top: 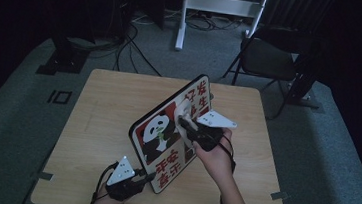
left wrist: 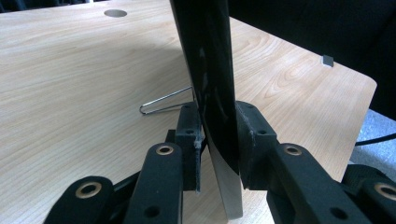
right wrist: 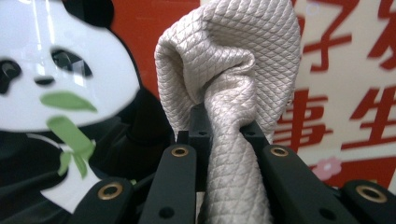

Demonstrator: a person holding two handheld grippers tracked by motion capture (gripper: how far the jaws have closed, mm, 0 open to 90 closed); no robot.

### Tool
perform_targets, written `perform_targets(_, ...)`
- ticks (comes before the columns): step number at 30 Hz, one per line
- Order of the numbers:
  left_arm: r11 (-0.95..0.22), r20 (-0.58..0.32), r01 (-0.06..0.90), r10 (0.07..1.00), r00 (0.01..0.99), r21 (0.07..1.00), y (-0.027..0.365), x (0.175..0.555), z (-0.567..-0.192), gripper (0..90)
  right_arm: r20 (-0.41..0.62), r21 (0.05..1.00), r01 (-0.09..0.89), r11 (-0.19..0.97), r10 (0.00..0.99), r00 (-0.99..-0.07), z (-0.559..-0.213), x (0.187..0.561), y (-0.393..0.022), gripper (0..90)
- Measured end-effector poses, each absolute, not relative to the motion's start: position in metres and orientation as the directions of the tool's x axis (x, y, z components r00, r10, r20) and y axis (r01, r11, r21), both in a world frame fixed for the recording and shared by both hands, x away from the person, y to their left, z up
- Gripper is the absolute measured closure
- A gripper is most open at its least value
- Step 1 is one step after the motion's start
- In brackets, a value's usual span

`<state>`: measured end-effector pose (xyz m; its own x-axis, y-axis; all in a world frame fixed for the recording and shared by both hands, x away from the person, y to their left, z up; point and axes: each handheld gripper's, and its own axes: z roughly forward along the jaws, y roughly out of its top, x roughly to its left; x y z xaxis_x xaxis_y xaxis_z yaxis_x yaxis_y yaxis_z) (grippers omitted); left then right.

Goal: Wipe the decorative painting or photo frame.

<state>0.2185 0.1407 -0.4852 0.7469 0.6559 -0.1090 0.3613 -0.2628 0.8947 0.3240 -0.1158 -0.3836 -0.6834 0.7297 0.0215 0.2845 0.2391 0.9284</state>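
A panda sign board with red characters stands tilted on the wooden table. My left gripper is shut on its near lower corner; in the left gripper view the dark board edge is pinched between the jaws of the left gripper. My right gripper is shut on a beige quilted cloth and holds it against the board's face. In the right gripper view the bunched cloth rises from the right gripper, in front of the panda picture.
A thin wire stand leg lies on the tabletop behind the board. A dark folding chair and a white frame stand beyond the table's far edge. Cables run across the grey floor.
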Motion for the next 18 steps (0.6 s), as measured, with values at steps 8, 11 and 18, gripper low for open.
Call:
perform_targets(8,-0.264,-0.112,0.364,0.654,0.748,0.893,0.140,0.218,-0.485,73.6,0.032,0.918,0.310,0.246,0.734,-0.679,-0.397,0.323,-0.120,80.9)
perform_targets(11,-0.264,-0.114,0.366,0.653,0.749,0.892,0.140,0.218,-0.485,73.5,0.036,0.915,0.319,0.248,0.736,-0.676,-0.402,0.323,-0.122,80.9)
perform_targets(18,-0.265,-0.113,0.365,0.651,0.750,0.893,0.140,0.219,-0.485,73.4,0.047,0.900,0.349,0.260,0.740,-0.671,-0.416,0.322,-0.127,80.9)
